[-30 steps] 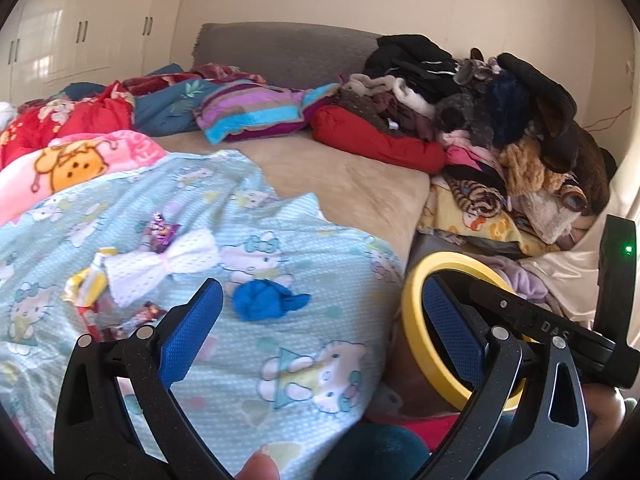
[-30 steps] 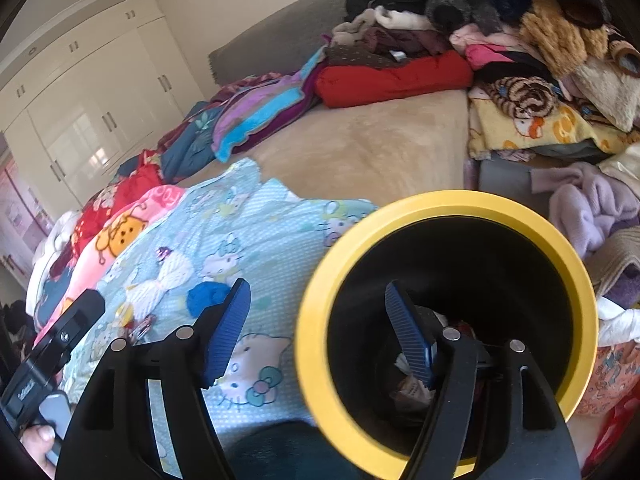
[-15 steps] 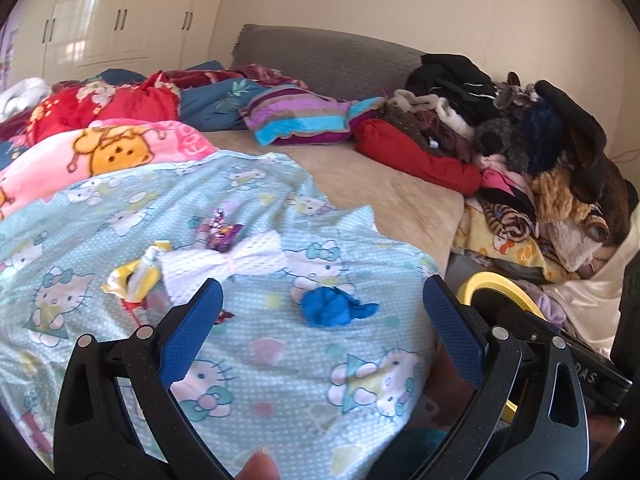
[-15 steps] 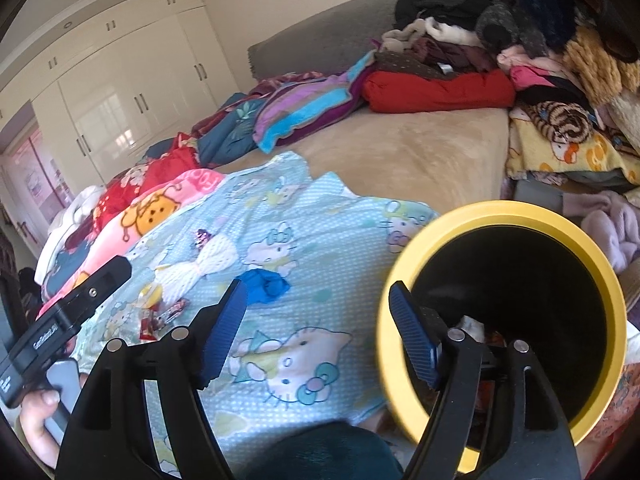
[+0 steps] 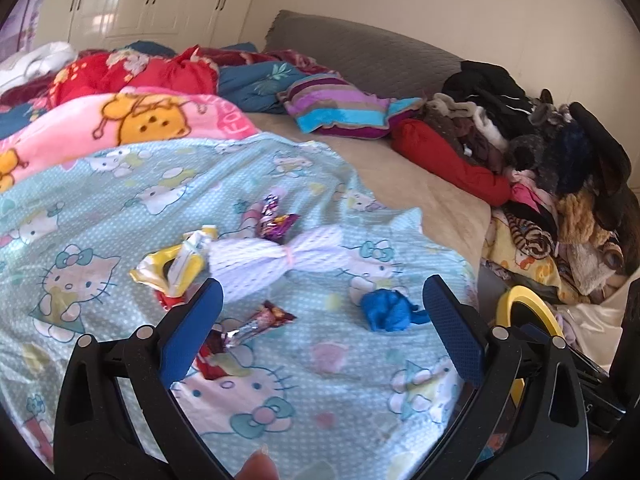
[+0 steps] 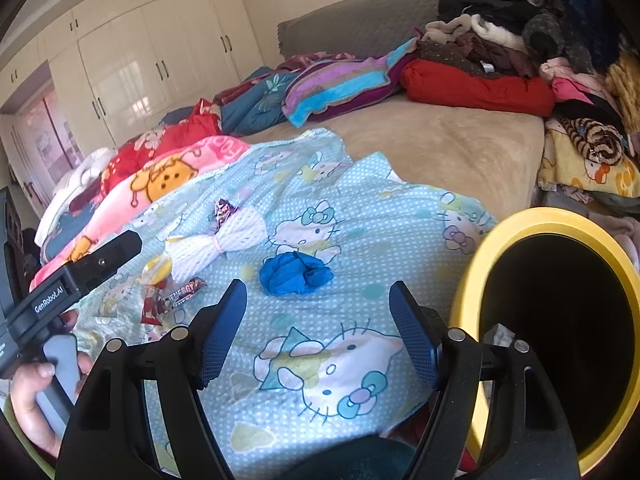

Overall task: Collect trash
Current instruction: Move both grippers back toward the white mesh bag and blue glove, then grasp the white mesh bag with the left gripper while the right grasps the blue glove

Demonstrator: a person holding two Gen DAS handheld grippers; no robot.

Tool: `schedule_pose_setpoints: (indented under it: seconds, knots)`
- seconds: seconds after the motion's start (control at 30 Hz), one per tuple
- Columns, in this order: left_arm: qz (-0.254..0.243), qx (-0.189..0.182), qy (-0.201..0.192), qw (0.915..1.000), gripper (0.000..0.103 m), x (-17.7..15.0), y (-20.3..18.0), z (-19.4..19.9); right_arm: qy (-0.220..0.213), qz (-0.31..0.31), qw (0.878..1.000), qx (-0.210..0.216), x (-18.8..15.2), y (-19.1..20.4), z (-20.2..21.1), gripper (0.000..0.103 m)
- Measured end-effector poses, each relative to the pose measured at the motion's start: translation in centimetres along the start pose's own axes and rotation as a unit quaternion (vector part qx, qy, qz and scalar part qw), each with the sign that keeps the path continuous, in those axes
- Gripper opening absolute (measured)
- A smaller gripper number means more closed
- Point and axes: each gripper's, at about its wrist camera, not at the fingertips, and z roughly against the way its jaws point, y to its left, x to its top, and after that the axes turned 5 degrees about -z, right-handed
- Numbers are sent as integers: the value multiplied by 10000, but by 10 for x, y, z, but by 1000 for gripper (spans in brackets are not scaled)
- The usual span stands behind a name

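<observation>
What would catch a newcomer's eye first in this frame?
Probably the litter on the light blue cartoon-cat bedsheet: a crumpled blue wad, a white mesh bundle tied in the middle, and shiny snack wrappers around it. Next, the black bin with a yellow rim at the bed's right edge. Both open claws, left claw and right claw, frame the sheet empty.

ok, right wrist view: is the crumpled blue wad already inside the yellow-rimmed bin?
No, the crumpled blue wad lies on the light-blue cartoon-cat blanket, left of the yellow-rimmed bin.
</observation>
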Motion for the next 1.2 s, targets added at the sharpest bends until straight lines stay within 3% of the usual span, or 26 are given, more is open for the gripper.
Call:
schedule_pose_setpoints:
  seconds: [0.17, 0.4, 0.8, 0.83, 0.9, 1.0, 1.1, 1.2]
  knots:
    - [205, -46, 235, 9995, 85, 4, 22, -19, 139, 88, 9999, -9, 3, 7, -21, 71]
    - [237, 14, 650, 9976, 59, 5, 38, -51, 339, 315, 9989, -96, 8, 16, -53, 71]
    - [517, 305, 1253, 9903, 50, 5, 62, -101, 807, 378, 9959, -174, 15, 28, -112, 70]
    - [518, 307, 1273, 9900, 50, 4, 62, -103, 878, 376, 9952, -201, 14, 27, -117, 68]
    - [506, 347, 1325, 9893, 50, 3, 61, -108, 1110, 381, 9928, -237, 10, 26, -129, 41]
    - [540, 372, 1352, 9886, 50, 0, 62, -111, 1222, 312, 9918, -226, 2, 22, -135, 22]
    - [497, 398, 1325, 9891, 45, -1, 62, -110, 1097, 248, 9936, -115, -3, 19, -125, 15]
    - [419, 439, 1345, 9891, 40, -3, 59, -110, 956, 15, 9954, -17, -3, 14, -111, 14]
